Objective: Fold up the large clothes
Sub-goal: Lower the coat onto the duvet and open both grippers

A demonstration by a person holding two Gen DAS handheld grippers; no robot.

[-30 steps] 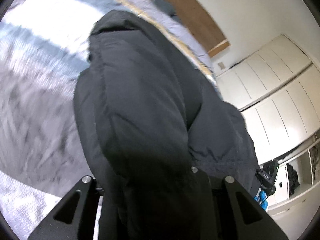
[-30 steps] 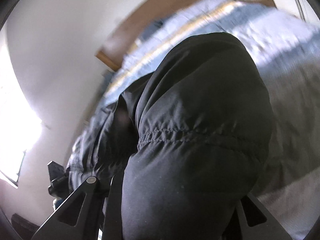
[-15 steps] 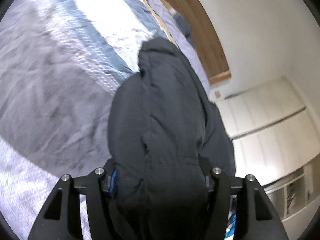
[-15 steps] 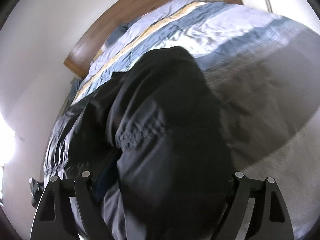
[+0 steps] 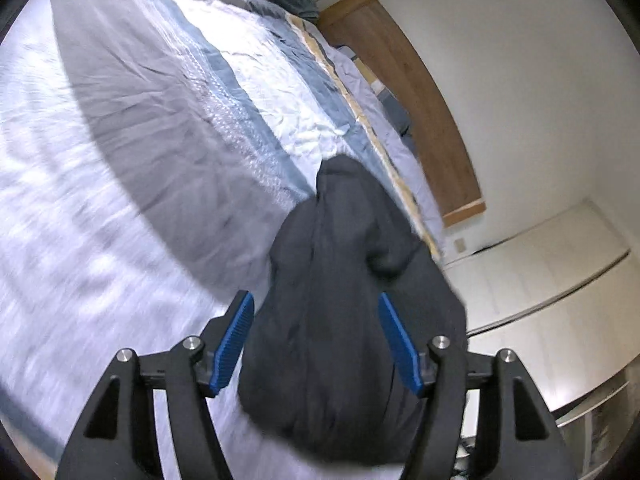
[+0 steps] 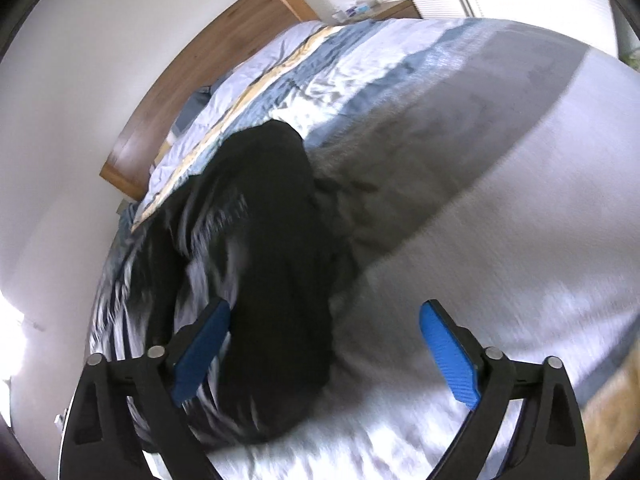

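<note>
Black puffer jacket (image 5: 340, 320) lying on the striped bed cover (image 5: 168, 128), long axis straight ahead of both. Left hand-held gripper (image 5: 316, 338) just opened, spread around its near end, nearer. Right hand-held gripper (image 6: 324, 350) just opened, wide, jacket toward its left finger.

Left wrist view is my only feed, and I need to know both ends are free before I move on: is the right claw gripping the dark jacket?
Observer: No. The right claw is open and its jaws have just been opening. The dark jacket lies between them, close to one pad, not squeezed.
Operator: And the other pad?
Observer: That pad hangs over bare bedspread, well clear of the jacket.
Operator: Anything beyond the bed on that side?
Observer: A wooden nightstand stands beside the headboard.
</note>
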